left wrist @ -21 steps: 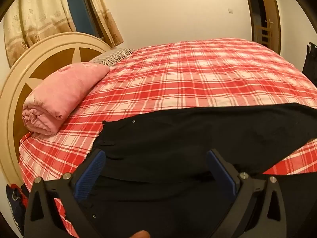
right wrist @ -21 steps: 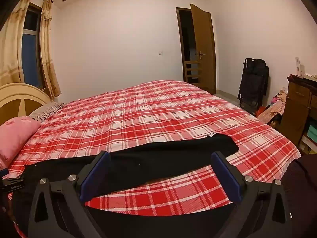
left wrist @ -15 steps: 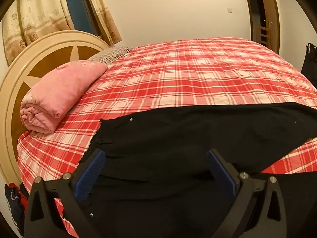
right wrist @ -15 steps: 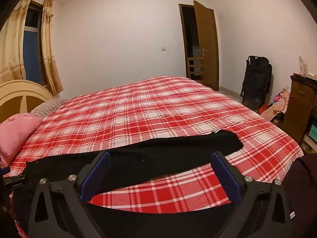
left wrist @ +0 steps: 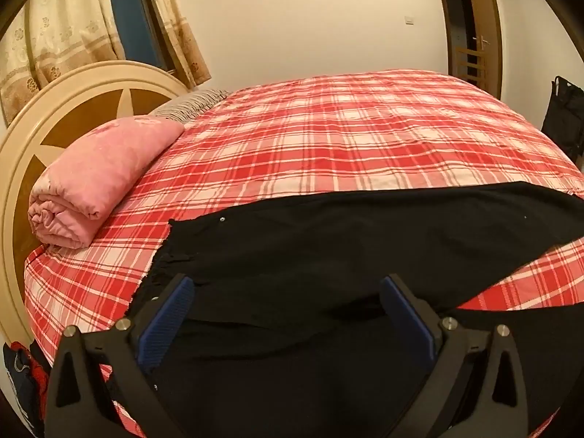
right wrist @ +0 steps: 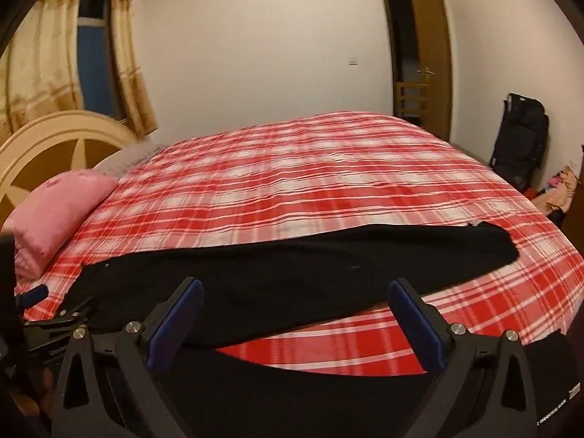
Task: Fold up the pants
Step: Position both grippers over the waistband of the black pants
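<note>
Both pairs of fingers are being held wide apart, and nothing is being gripped by either one. On the left gripper (left wrist: 286, 294) the blue ribbed pads (left wrist: 166, 323) are being kept spread above the waist end of the black cloth pants (left wrist: 346, 252). On the right gripper (right wrist: 295, 301) the blue pads (right wrist: 416, 323) are being kept spread over the middle of the same pants (right wrist: 292, 273).

The pants are being shown lying long and flat across the near side of the bed with the red and white checked cover (left wrist: 346, 135). The waist is being pointed toward the rolled pink blanket (left wrist: 98, 179) and the round cream and brown headboard (left wrist: 43, 135). The leg ends are being stretched out toward the side with the brown wooden door (right wrist: 427, 58). Some dark cloth is also being seen low down by the bed edge, and it cannot be told if it is part of the pants.

The pants are being judged as soft, light and floppy. They are likely to sag and bunch up when lifted, so two ends are best picked up together. The waistband is being judged the best spot for the left gripper, since it looks thicker there. The leg ends are being judged the best spot for the right gripper. No fold is being seen yet.
</note>
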A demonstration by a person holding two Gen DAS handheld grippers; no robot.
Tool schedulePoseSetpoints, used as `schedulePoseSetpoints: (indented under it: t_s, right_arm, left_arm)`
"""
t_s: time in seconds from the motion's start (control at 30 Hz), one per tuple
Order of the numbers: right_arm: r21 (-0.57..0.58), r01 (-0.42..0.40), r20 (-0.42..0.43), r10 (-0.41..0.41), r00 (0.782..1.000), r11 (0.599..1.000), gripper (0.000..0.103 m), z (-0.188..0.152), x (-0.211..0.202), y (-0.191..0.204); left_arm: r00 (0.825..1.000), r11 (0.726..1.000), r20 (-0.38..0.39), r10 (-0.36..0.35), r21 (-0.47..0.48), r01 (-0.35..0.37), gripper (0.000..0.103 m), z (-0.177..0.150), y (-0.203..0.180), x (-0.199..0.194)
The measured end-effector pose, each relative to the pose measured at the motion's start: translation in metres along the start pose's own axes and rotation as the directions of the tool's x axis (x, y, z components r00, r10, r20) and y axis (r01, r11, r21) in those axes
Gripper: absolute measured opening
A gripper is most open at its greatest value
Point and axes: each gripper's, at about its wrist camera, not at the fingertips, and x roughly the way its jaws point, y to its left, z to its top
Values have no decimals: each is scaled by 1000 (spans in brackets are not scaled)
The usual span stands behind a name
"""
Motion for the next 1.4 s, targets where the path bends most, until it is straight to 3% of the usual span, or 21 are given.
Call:
schedulePoseSetpoints:
  t_s: [0.17, 0.3, 1.4]
  right_arm:
    - [1, 35, -24, -35, 999, 999, 102, -2, 10, 23]
    - [-17, 37, -45, -37, 998, 999, 102, -2, 17, 41]
    - [-1, 35, -83, -35, 996, 999, 102, -6, 20, 42]
  left_arm:
    - [1000, 998, 8, -2, -57, 3, 103, -3, -6, -7]
    - [1000, 999, 10, -26, -27, 27, 103, -5, -23, -11]
    - [1000, 999, 5, -29, -28, 29, 103, -4, -31, -15]
